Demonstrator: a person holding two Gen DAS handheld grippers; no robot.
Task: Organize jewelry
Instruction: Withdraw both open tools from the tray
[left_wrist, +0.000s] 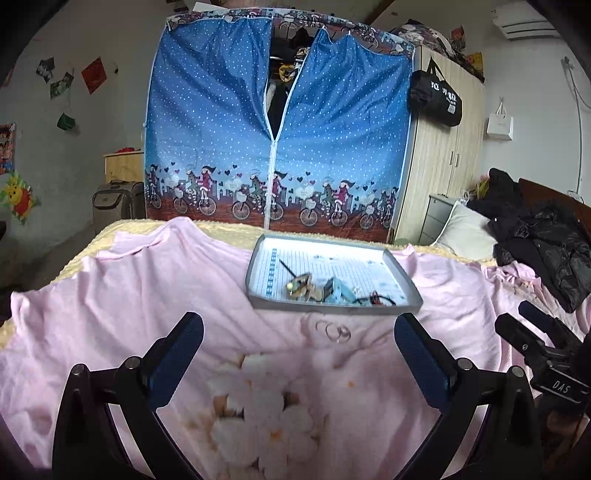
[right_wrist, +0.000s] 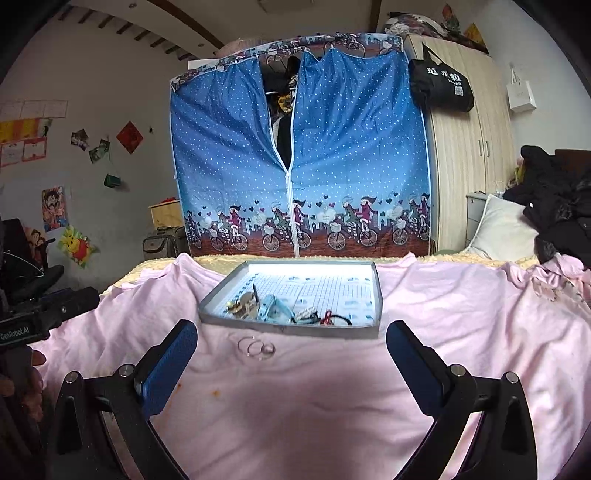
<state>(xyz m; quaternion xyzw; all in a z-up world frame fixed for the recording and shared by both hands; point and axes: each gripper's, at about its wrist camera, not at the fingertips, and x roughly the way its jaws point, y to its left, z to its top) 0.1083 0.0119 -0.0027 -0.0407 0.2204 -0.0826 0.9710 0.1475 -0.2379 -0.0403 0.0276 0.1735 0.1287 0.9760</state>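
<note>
Item 1, my left gripper (left_wrist: 298, 334): held low and level over the pink bedsheet (left_wrist: 110, 314), jaws spread wide, nothing between them.

Item 2, my right gripper (right_wrist: 291, 341): same low, forward-pointing pose over the sheet, jaws likewise spread and empty.

Item 3, rings (right_wrist: 256, 348): three thin silver hoops, touching or overlapping, lying on the sheet just in front of the tray's near edge. In the left view the rings (left_wrist: 333, 331) read as a blurred cluster I cannot count.

Item 4, grey tray (right_wrist: 376, 295): one, lined with printed paper, resting on the bed. Small jewelry pieces (right_wrist: 273, 308) are heaped along its near side; too tangled to count.

View notes: the left camera catches my right gripper (left_wrist: 532, 332) at its right edge; the right camera shows the left one at its left edge with my fingers (right_wrist: 31, 384) beneath it.
</note>
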